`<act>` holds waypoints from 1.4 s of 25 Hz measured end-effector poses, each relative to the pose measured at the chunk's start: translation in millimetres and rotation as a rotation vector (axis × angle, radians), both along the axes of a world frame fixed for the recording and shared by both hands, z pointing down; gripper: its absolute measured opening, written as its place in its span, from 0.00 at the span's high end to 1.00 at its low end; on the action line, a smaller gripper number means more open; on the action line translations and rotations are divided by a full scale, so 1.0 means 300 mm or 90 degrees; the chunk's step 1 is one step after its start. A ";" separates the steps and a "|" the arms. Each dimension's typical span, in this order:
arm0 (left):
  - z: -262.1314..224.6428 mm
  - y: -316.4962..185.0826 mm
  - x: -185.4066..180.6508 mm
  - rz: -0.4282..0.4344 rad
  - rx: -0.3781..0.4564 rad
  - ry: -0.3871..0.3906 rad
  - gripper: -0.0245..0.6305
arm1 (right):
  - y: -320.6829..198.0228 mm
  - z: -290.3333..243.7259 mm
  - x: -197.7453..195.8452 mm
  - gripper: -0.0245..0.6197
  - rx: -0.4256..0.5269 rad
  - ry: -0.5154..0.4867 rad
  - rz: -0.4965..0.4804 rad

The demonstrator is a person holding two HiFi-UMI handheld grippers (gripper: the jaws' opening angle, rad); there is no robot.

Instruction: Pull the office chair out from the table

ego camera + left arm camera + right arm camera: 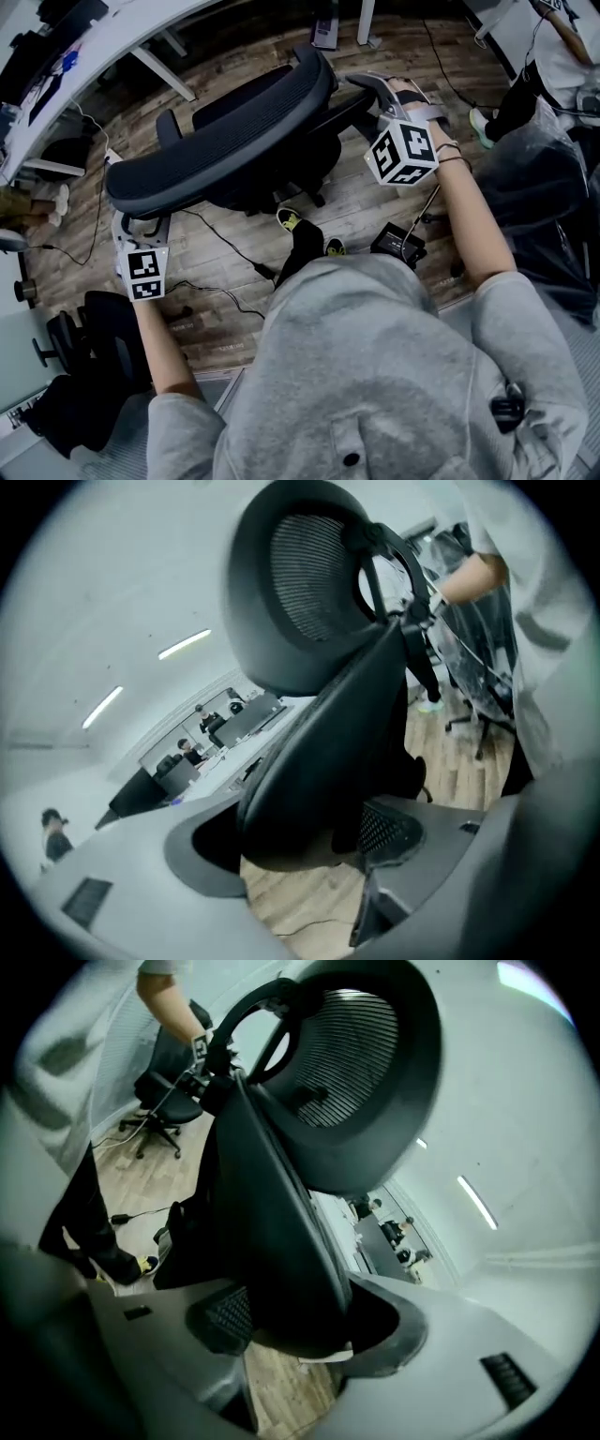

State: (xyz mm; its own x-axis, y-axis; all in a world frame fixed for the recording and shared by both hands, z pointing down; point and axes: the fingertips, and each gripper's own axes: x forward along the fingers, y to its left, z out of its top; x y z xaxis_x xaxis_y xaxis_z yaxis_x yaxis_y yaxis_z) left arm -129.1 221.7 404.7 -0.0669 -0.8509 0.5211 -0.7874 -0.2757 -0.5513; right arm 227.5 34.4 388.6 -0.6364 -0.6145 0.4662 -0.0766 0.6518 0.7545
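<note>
So the office chair point(300, 159) sits on the wood floor point(225, 246) right in front of the person, well apart from the white tabletop point(122, 37) at the upper left. The left tool point(141, 228) and right tool point(377, 91) are both released, jaws spread wide, each with one end of the backrest point(216, 150) between them.

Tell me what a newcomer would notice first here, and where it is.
The black chair fills the middle of the head view, its back turned to the person, standing apart from the white table at upper left. The left tool and the right tool each straddle a side edge of the chair's back.
</note>
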 end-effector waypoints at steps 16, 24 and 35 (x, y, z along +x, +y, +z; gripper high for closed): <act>-0.022 0.122 0.409 -0.173 0.169 0.460 0.94 | 0.304 -0.114 0.188 0.90 -0.297 -0.393 0.141; -0.129 0.044 0.531 -0.129 0.187 0.440 0.94 | 0.335 -0.171 0.153 0.90 -0.302 -0.428 0.120; -0.123 0.042 0.563 -0.122 0.181 0.424 0.94 | 0.338 -0.171 0.150 0.90 -0.304 -0.431 0.109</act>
State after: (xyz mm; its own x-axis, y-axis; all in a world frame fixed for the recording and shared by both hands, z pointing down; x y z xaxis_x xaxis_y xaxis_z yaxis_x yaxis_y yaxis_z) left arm 39.8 234.2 367.7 0.0246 -0.9637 0.2658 -0.9994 -0.0176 0.0289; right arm 272.5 135.7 337.2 -0.7880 -0.5617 0.2521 -0.5393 0.8272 0.1575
